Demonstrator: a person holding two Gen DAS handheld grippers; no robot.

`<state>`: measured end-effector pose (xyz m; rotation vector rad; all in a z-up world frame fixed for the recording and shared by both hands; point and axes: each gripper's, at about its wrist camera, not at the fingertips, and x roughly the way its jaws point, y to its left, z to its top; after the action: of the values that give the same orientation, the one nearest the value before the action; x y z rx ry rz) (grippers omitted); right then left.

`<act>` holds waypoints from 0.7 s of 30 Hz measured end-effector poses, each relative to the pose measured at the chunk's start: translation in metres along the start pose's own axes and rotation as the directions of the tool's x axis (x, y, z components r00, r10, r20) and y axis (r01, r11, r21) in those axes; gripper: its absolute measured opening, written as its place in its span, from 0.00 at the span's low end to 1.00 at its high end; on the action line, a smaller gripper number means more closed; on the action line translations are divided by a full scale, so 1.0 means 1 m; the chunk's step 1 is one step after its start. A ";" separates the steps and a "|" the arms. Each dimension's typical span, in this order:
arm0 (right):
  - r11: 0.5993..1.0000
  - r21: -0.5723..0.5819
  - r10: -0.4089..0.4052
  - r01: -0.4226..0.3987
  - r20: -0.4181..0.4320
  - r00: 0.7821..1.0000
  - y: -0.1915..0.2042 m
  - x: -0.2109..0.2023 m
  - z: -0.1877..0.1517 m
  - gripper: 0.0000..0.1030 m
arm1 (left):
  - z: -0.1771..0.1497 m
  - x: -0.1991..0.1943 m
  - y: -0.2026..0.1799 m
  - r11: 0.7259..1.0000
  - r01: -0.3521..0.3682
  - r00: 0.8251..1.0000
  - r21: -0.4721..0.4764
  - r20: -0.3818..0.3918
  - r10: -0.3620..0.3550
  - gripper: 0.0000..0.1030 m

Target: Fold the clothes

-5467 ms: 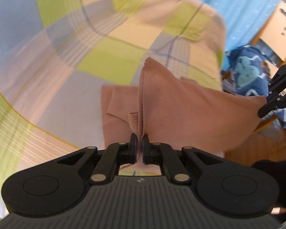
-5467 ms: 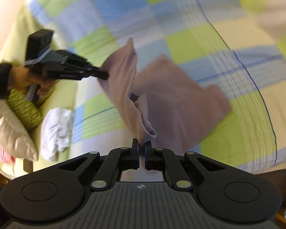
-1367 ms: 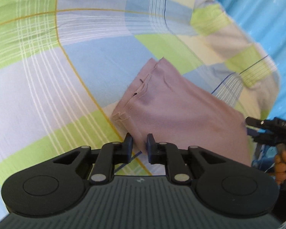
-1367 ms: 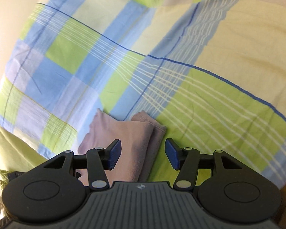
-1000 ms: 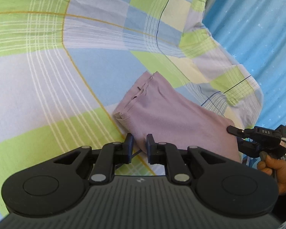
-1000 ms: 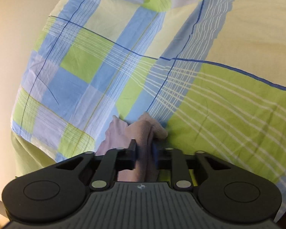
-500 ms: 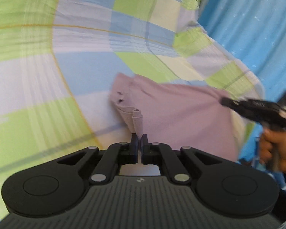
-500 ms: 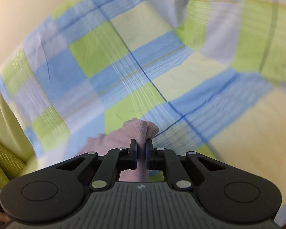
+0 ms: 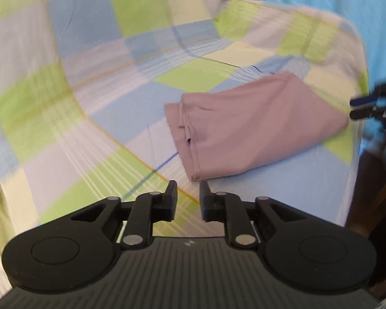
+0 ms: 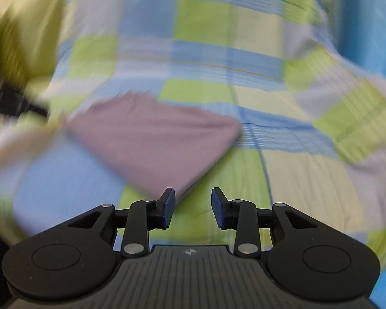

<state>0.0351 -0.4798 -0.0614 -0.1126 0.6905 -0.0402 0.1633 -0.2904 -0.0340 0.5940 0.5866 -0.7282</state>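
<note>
While both views are smeared by motion blur, the main facts read clearly enough. On the checked bedsheet of green, blue, pale yellow and lilac squares [image 9: 110, 108] lies a folded mauve-pink cloth garment [image 9: 257, 128], flat and roughly rectangular, with stacked hemmed edges showing along its left side in the left wrist view. It sits near the edge of the bed closest to the cameras, on a blue and a green square of the sheet.

The left gripper [image 9: 187, 193] hangs just short of the garment's near corner, its two black fingers parted with a clear gap between them and nothing in that gap; sheet shows through it. At the right edge of that view the dark fingertips of the right gripper [image 9: 368, 108] appear just beside the garment's far right corner; whether they touch it cannot be told.

From the right wrist view, the right gripper's fingers stand spread wider still, empty, with green sheet between them. The left finger [image 10: 167, 203] overlaps the garment's near edge in the picture, though contact is unclear. The garment lies ahead and to the left, and a dark blurred shape at the far left edge looks like the other tool. A bright blue curtain [image 9: 321, 7] hangs behind the bed.
</note>
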 end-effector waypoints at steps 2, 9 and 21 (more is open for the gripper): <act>0.989 -0.145 -0.030 0.030 0.006 1.000 0.025 0.000 0.004 0.34 | -0.003 0.001 -0.019 0.980 -0.037 0.999 0.196 0.022 0.033 0.22; 0.996 -0.090 0.006 -0.006 -0.001 1.000 0.029 0.005 0.023 0.45 | 0.002 0.024 -0.001 0.977 0.127 0.991 0.169 0.029 -0.134 0.32; 0.939 0.337 0.031 -0.073 0.128 0.991 -0.057 0.017 0.029 0.49 | 0.074 0.094 0.065 0.947 0.240 0.971 -0.215 0.073 -0.230 0.31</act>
<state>0.0666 -0.5348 -0.0431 0.2364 0.5559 -0.1012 0.2895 -0.3413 -0.0277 0.3001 0.6925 -0.8844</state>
